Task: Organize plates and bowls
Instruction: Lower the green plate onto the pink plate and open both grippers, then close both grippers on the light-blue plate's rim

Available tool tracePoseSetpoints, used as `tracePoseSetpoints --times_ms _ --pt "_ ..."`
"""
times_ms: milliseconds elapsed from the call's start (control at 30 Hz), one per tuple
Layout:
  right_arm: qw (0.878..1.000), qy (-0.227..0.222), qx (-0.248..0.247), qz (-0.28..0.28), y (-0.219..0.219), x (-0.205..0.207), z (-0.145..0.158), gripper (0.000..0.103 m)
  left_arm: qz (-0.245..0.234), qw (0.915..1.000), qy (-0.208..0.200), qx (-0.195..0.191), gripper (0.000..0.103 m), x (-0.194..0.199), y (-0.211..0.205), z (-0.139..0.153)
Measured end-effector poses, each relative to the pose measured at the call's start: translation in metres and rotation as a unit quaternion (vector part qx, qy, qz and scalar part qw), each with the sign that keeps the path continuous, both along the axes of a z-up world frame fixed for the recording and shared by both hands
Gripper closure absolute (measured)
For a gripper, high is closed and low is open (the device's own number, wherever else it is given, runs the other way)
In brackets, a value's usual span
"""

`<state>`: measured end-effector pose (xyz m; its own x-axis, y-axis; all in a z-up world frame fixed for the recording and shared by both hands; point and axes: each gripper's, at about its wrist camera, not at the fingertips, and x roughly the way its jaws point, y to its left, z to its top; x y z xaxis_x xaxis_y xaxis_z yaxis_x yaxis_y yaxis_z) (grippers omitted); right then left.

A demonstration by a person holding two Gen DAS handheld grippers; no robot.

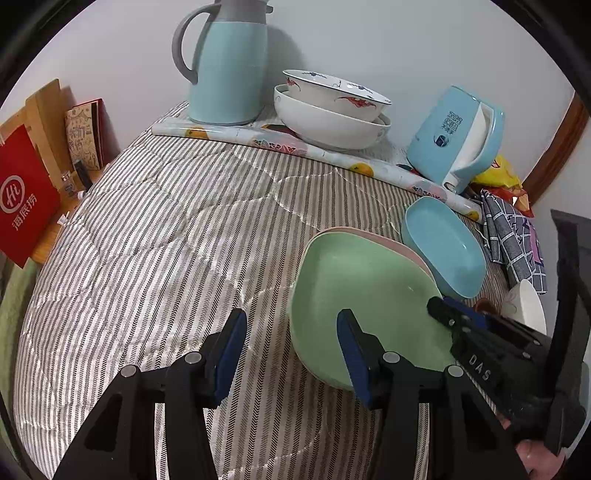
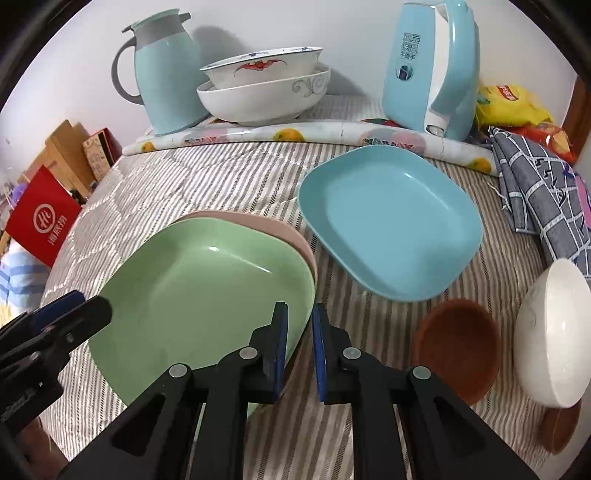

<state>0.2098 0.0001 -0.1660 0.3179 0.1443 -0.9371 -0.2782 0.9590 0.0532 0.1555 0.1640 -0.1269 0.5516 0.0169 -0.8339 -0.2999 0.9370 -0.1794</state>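
Right claw [image 2: 300,332] is clenched on the near rim of the green plate [image 2: 207,288], one pad inside the dish and one outside. That plate sits stacked on a pink plate [image 2: 295,236]; I cannot tell whether the pink rim is caught too. Left claw [image 1: 291,343] is released, its jaws apart and nothing between them, hanging over the striped cloth beside the stack's left edge.

Just right of the stack, a brown bowl [image 2: 458,343] and a white bowl [image 2: 550,332] lie side by side, the white one tilted. A blue plate [image 2: 391,221] rests alone behind them, close to the stack.

All of this sits on a bench [image 2: 229,177] covered in grey-and-white striped quilted cloth. A checked cloth [image 2: 543,192] is crumpled at the right edge. Farther back lies a fruit-printed roll [image 2: 295,133], then two nested white bowls [image 2: 264,96], a pale blue flask [image 2: 166,74] and a blue kettle [image 2: 424,66] against the white wall [image 2: 351,29]. A red bag [image 2: 44,218] stands off to the left.
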Motion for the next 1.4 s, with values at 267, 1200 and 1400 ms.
tracePoseSetpoints --times_ms 267,1200,1400 --pt "0.999 -0.050 -0.005 -0.004 -0.022 -0.005 0.031 0.051 -0.011 0.9999 -0.009 0.005 0.054 0.004 -0.009 0.009" --pt "0.994 -0.042 -0.012 -0.104 -0.123 0.046 0.049 0.042 -0.083 0.9960 -0.029 0.014 0.054 0.100 -0.074 0.036" --pt "0.993 -0.034 -0.019 -0.112 -0.125 0.069 0.031 0.042 -0.080 0.9967 -0.011 0.000 0.054 0.126 -0.072 0.018"
